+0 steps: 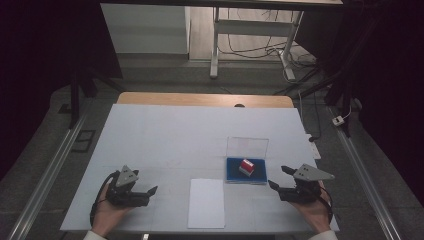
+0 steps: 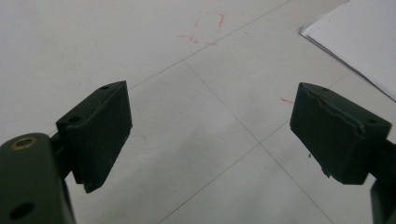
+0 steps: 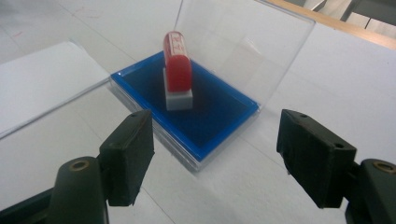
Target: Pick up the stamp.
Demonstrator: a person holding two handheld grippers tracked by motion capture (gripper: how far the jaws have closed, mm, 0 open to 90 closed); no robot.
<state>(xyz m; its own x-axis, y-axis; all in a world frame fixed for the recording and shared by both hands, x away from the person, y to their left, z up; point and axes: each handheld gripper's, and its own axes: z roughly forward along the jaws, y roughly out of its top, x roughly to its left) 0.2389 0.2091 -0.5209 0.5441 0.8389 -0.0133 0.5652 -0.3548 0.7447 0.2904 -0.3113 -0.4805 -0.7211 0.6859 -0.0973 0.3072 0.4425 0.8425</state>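
A red stamp (image 1: 246, 167) (image 3: 177, 70) with a white base stands upright on a blue ink pad (image 1: 234, 175) (image 3: 210, 116). The pad lies in a clear case whose lid (image 1: 247, 147) (image 3: 243, 51) stands raised behind it. My right gripper (image 1: 277, 176) (image 3: 215, 149) is just right of the case, pointing at it, open, with nothing between its jaws. My left gripper (image 1: 146, 184) (image 2: 210, 126) rests low at the table's front left, open over bare table. A white sheet of paper (image 1: 206, 202) (image 2: 359, 37) (image 3: 42, 84) lies between the two grippers.
The white table (image 1: 165, 135) has a wooden strip along its far edge. Faint red pen marks (image 2: 205, 32) show on the surface ahead of the left gripper. Beyond the table are a metal desk frame (image 1: 250, 30) and floor cables.
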